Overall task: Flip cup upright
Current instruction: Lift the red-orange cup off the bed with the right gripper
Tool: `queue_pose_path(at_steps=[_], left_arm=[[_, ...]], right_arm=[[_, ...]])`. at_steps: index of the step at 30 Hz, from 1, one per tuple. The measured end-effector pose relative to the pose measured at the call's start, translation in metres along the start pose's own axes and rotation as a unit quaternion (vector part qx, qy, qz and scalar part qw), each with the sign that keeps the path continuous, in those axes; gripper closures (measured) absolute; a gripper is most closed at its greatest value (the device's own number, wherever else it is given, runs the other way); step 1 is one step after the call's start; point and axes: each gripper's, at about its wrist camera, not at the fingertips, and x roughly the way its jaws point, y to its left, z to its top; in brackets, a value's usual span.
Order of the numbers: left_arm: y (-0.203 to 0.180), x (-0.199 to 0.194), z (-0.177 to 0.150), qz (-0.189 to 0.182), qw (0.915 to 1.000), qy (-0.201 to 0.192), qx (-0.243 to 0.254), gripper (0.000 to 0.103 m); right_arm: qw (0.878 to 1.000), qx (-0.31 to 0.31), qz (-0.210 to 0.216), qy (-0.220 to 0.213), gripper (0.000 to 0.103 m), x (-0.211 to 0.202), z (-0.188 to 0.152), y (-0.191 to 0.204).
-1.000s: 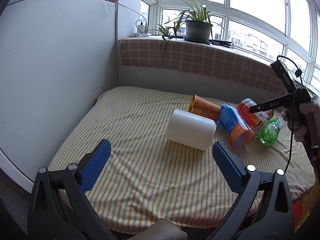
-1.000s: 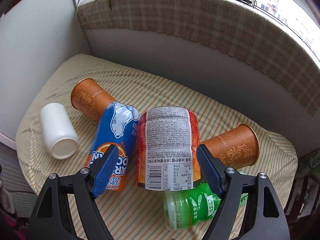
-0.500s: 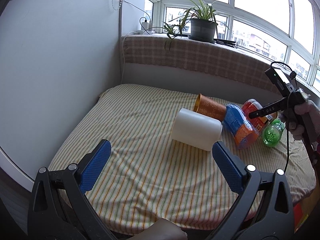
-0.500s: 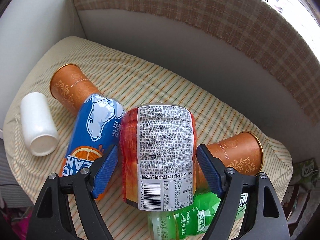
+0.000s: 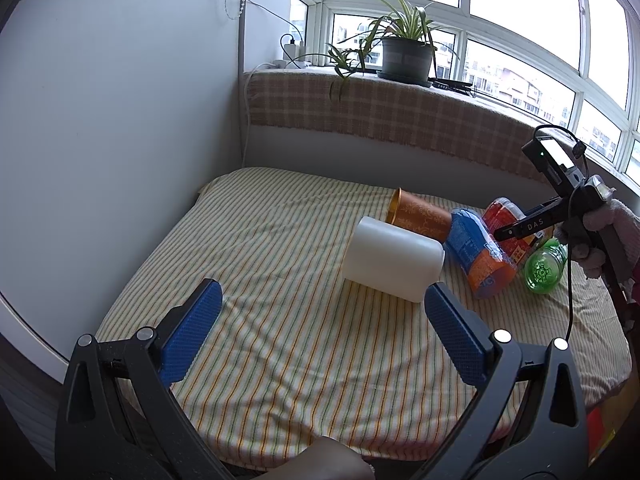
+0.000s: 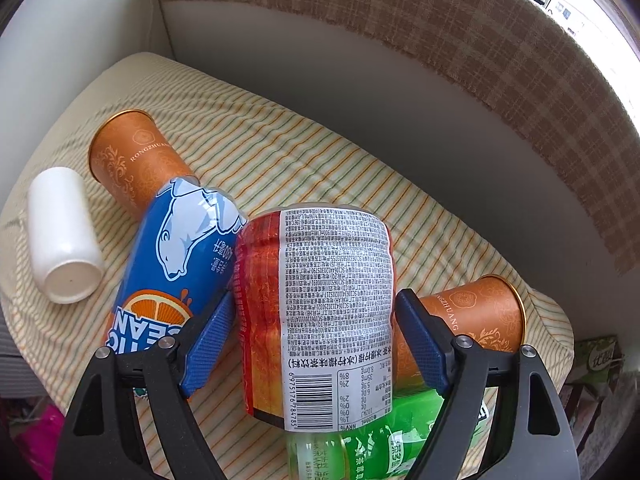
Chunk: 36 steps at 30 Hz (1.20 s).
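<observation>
A white cup point(image 5: 394, 264) lies on its side on the striped table; it also shows in the right wrist view point(image 6: 62, 236). Two orange paper cups lie on their sides, one at the left point(image 6: 132, 160), also in the left wrist view point(image 5: 418, 218), one at the right point(image 6: 476, 316). My left gripper point(image 5: 320, 332) is open and empty, just in front of the white cup. My right gripper point(image 6: 314, 336) is open with its jaws on either side of a red bottle point(image 6: 320, 312), which lies on its side; contact is not clear. The right gripper point(image 5: 516, 230) also shows in the left wrist view.
A blue bottle point(image 6: 176, 256) and a green bottle point(image 6: 372, 444) lie beside the red one. A white wall panel point(image 5: 100, 140) bounds the left side, a checked-cloth ledge point(image 5: 400, 116) with a potted plant point(image 5: 404, 52) the back. The striped cloth point(image 5: 280, 240) is bare on the left.
My right gripper has moved forward and down, so the red bottle now sits between its jaws. My left gripper has drawn back and to the left a little; the white cup has not moved.
</observation>
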Motion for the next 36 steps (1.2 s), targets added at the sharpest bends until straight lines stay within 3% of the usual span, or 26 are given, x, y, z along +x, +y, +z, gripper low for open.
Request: queue_pose_path(at_steps=[22, 29, 36], left_arm=[[0.0, -0.014, -0.001, 0.004, 0.9999, -0.012, 0.005, 0.0], [-0.001, -0.018, -0.001, 0.004, 0.9999, -0.016, 0.005, 0.0], [-0.012, -0.019, -0.001, -0.013, 0.9997, -0.016, 0.014, 0.0]], right_arm=[[0.995, 0.025, 0.013, -0.1, 0.023, -0.065, -0.009, -0.003], [0.988, -0.019, 0.039, -0.151, 0.023, -0.116, -0.023, 0.02], [0.981, -0.106, 0.055, -0.154, 0.023, -0.135, -0.064, 0.062]])
